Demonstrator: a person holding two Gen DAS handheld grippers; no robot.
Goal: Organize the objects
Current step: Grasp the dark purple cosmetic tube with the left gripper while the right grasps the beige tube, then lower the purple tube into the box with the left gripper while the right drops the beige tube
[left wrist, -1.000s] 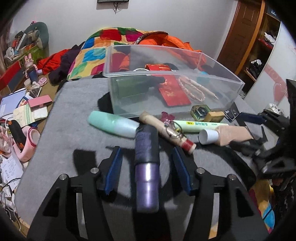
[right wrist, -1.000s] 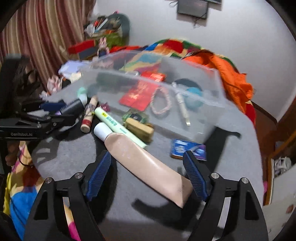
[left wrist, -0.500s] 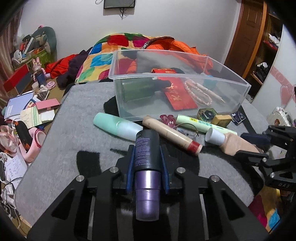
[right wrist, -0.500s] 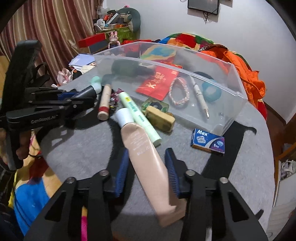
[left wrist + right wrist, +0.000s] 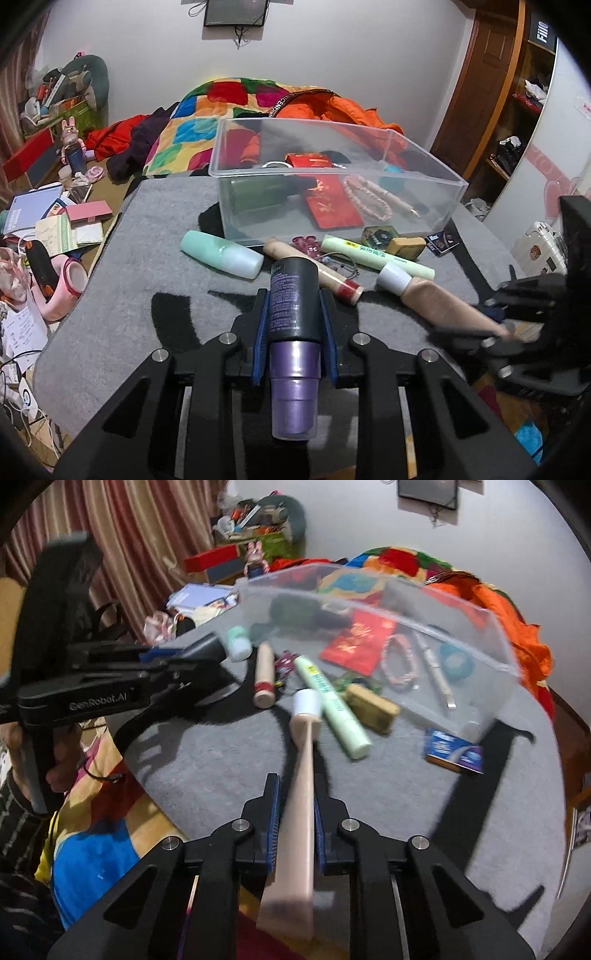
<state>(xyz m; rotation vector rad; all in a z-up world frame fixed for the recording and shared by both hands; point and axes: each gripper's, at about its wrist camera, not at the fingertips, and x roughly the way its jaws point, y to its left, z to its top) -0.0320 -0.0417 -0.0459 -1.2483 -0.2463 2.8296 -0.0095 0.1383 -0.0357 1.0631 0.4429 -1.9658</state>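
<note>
My left gripper (image 5: 294, 299) is shut on a dark bottle with a purple cap (image 5: 293, 369), held just above the grey mat (image 5: 147, 280). In the right wrist view my right gripper (image 5: 297, 786) has its jaws closing on a beige tube with a white cap (image 5: 304, 738); the pads press on its flat body, turned on edge. That beige tube (image 5: 439, 302) also shows in the left wrist view, at the right. Ahead stands the clear plastic box (image 5: 406, 162), holding a red envelope (image 5: 332, 206), a bead bracelet and a pen.
On the mat in front of the box lie a mint bottle (image 5: 221, 253), a beige stick with a red band (image 5: 314, 269), a pale green tube (image 5: 376, 254), a wooden block (image 5: 373, 709) and a blue packet (image 5: 454, 751). Clutter sits beyond the mat's left edge.
Both grippers have closed: the left on the dark bottle, the right on the beige tube. The tube has turned on edge between the right pads, and both views have shifted a little.
</note>
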